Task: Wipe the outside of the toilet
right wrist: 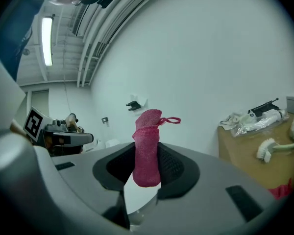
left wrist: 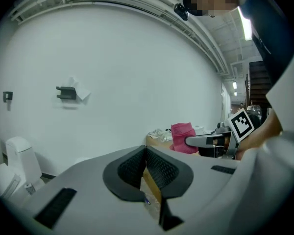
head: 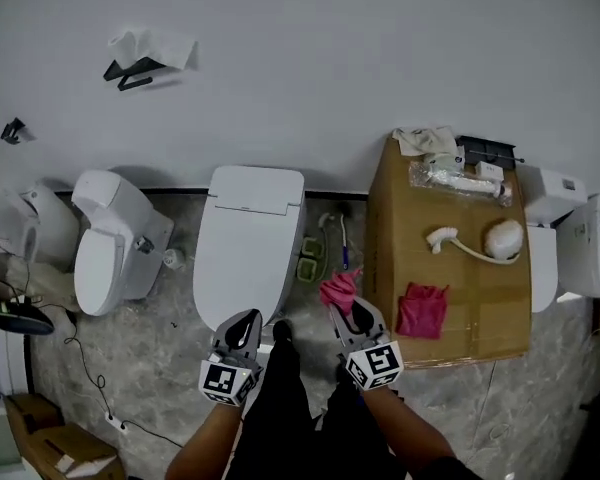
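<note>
Jaws on the right gripper pinch a bunched pink mesh cloth upright, ready to wipe the white ceramic toilet at ten o'clock; the left gripper, jaws pressed together, holds nothing.

The toilet is glossy, the cloth coarse-knit.

Staged test room: left toilet, middle toilet and right toilet ranged along one white wall, cardboard box between the latter two.

Bright, even light; fisheye-warped, vignetted edges.
</note>
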`<control>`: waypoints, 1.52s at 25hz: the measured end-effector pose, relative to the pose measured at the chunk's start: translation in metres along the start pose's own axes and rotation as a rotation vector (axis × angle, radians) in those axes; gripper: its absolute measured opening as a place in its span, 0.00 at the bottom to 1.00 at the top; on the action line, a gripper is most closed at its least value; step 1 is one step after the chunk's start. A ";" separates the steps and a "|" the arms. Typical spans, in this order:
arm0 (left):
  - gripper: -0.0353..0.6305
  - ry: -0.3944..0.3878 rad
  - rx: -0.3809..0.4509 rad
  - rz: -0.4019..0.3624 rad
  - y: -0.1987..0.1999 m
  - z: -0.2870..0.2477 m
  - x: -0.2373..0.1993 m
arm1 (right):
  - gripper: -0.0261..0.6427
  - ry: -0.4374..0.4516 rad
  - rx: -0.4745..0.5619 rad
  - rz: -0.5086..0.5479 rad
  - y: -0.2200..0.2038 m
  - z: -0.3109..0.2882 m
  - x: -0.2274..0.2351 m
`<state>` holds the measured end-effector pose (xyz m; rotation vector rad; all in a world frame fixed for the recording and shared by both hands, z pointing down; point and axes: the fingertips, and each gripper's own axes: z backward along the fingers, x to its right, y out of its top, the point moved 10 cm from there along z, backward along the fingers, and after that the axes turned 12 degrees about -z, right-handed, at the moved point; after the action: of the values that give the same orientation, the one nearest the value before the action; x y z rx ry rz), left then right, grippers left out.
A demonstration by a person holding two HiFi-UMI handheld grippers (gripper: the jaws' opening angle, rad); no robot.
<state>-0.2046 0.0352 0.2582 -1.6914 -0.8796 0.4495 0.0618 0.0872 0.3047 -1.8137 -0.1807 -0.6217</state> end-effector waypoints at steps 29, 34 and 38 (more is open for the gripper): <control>0.08 -0.315 -0.154 -0.073 -0.134 -0.331 -0.141 | 0.24 -0.303 -0.151 -0.076 -0.135 -0.327 0.227; 0.07 -0.318 -0.188 -0.075 -0.155 -0.361 -0.135 | 0.24 -0.264 -0.265 -0.057 -0.164 -0.375 0.262; 0.08 -0.299 -0.206 -0.052 -0.161 -0.371 -0.140 | 0.24 -0.252 -0.306 -0.078 -0.178 -0.404 0.277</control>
<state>-0.0918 -0.2966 0.5036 -1.8109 -1.2200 0.6038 0.0915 -0.2772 0.6767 -2.1893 -0.3422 -0.4921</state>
